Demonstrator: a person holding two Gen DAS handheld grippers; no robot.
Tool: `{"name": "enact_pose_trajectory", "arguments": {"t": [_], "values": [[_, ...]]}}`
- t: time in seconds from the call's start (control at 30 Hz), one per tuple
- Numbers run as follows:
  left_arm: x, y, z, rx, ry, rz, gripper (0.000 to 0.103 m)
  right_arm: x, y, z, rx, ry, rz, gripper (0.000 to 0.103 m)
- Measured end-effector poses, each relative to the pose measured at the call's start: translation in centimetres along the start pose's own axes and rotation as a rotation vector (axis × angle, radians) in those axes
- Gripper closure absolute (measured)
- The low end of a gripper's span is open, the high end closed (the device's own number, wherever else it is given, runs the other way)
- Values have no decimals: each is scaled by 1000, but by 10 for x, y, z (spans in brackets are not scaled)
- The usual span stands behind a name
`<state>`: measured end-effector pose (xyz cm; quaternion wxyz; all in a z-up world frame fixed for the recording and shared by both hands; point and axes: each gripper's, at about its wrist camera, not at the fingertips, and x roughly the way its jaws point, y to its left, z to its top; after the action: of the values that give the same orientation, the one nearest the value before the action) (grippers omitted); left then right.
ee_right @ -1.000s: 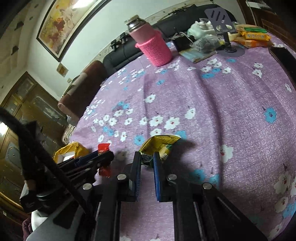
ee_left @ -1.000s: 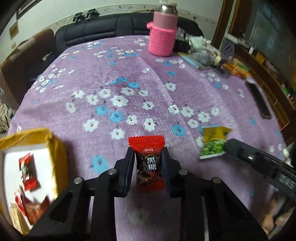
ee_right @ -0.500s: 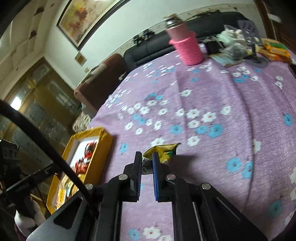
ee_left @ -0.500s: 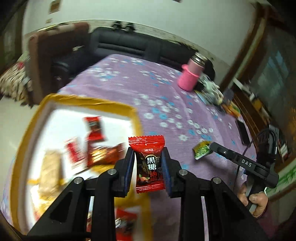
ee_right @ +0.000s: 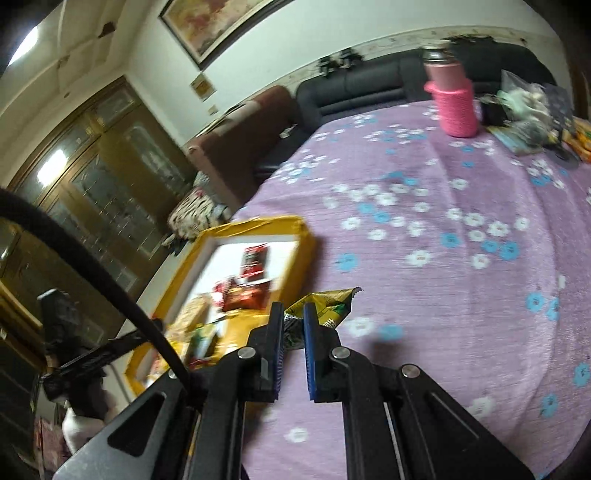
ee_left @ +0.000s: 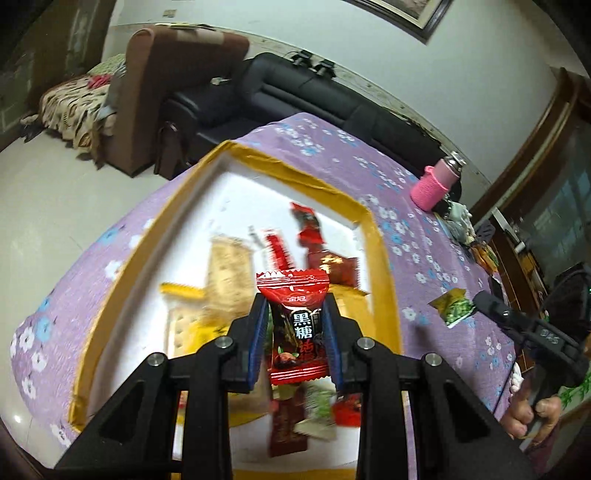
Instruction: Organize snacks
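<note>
The left hand-held gripper [ee_left: 295, 334], black with blue pads, is clamped on a red foil-wrapped candy [ee_left: 295, 332] that stands upright between its jaws at the lower middle of the left wrist frame. Behind the candy lies a shallow yellow-rimmed cardboard box with a white floor [ee_left: 380, 258], filling the centre of that frame. Blurred snacks lie in its middle and lower part, red wrappers, a pale biscuit-like bar and a green-and-white packet among them, while the upper left of its floor is bare white. The box sits close to the cloth's edge at the left of the frame, with pale floor tiles beyond it.

The right hand-held gripper [ee_right: 293, 325] is closed narrowly on a yellow-and-green crinkled snack packet [ee_right: 328, 304], low in the middle of the right wrist frame, just right of the box's near corner. In the left wrist frame this gripper and packet show at the right edge, apart from the box rim. To the right of the packet the cloth lies open up to the far clutter.

The candy's wrapper bears large white Chinese characters, 黑糖; the smaller print cannot be read.

The table is covered by a purple cloth with white and blue flowers [ee_right: 461, 221]. A pink flask in a knitted pink sleeve [ee_right: 452, 103] stands at the upper right of the right wrist frame, beside mixed clutter. A black leather sofa [ee_left: 314, 96], a brown armchair [ee_left: 166, 85] and a framed picture [ee_right: 207, 26] line the wall.
</note>
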<state>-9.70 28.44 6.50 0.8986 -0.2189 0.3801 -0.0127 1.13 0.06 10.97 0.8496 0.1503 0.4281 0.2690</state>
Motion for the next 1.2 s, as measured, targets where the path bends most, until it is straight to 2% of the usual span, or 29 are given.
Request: {"name": "enact_pose_trajectory", "arguments": {"t": [0.33,0.53,0.73,0.83,0.9,1.0,1.07,1.2], "values": [[-7,24,-13,-31,6,-2,71,49,68,-19,-64,125,85,96],[-17,30,-16,-55,-12,-26,52,75,86,-43,-90,214,98,97],[-28,29,-17,-50,-40,-29,46,88,85,-61,-64,280,106,93],[-37,21,-19,-7,-79,17,43,79,83,-64,-38,245,112,91],[-42,13,-20,27,-110,65,39,70,83,-65,-37,206,98,81],[-52,-4,-25,96,-183,186,28,51,85,-70,-55,114,48,64],[-59,-16,-29,142,-237,270,19,39,88,-73,-78,67,12,63],[-70,-29,-32,190,-304,354,9,19,91,-81,-127,-18,-64,52]]}}
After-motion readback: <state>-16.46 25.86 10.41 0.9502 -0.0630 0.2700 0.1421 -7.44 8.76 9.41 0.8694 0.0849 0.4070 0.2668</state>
